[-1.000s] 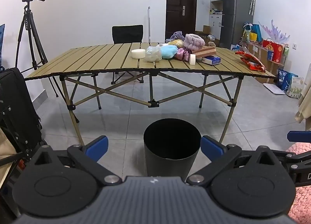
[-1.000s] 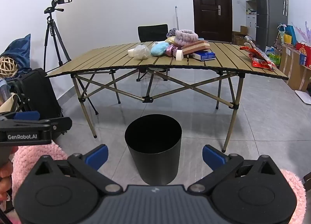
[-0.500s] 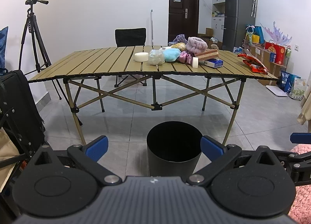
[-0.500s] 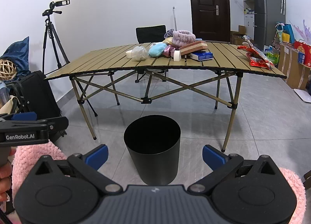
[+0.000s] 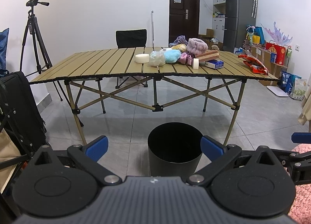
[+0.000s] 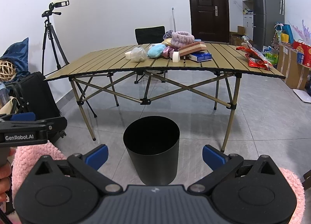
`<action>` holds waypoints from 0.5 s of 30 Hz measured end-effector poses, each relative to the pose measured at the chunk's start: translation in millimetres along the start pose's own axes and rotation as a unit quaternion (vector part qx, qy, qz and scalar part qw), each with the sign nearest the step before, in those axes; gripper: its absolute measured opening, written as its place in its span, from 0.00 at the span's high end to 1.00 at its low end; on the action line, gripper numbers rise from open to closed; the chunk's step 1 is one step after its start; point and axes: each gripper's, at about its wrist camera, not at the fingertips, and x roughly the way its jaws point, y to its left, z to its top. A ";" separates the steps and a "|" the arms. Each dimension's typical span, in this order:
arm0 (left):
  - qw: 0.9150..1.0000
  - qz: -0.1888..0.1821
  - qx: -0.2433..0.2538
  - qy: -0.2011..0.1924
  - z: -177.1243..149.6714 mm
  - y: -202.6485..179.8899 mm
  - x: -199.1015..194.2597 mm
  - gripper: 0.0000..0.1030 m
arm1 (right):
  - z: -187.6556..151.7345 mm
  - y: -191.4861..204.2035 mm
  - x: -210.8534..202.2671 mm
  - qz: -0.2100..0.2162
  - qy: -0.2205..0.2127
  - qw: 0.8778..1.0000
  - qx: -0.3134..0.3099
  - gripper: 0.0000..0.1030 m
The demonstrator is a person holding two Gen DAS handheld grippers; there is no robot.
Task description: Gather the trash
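A black round bin stands on the floor in front of the folding table; it also shows in the right wrist view. On the table lie a crumpled clear plastic bag, a white tape roll, a white disc, a blue box and red snack wrappers. My left gripper is open and empty, low above the floor before the bin. My right gripper is open and empty beside it.
Plush items and a wooden block sit mid-table. A tripod with a camera and a black suitcase stand at the left. A black chair is behind the table. Fridge and boxes are at the right.
Both grippers have risen a little, so the table and bin sit lower in view. Both stay open and empty.
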 end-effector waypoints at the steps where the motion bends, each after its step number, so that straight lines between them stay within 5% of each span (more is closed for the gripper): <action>1: 1.000 0.000 0.000 0.000 -0.2 -0.1 0.3 0.00 | -0.6 -0.7 0.0 0.000 0.000 1.000 0.000 0.00; 15: 1.000 0.000 0.001 -0.002 2.2 -0.6 -1.4 0.00 | 5.6 -5.3 1.1 0.000 -0.002 1.000 0.002 0.00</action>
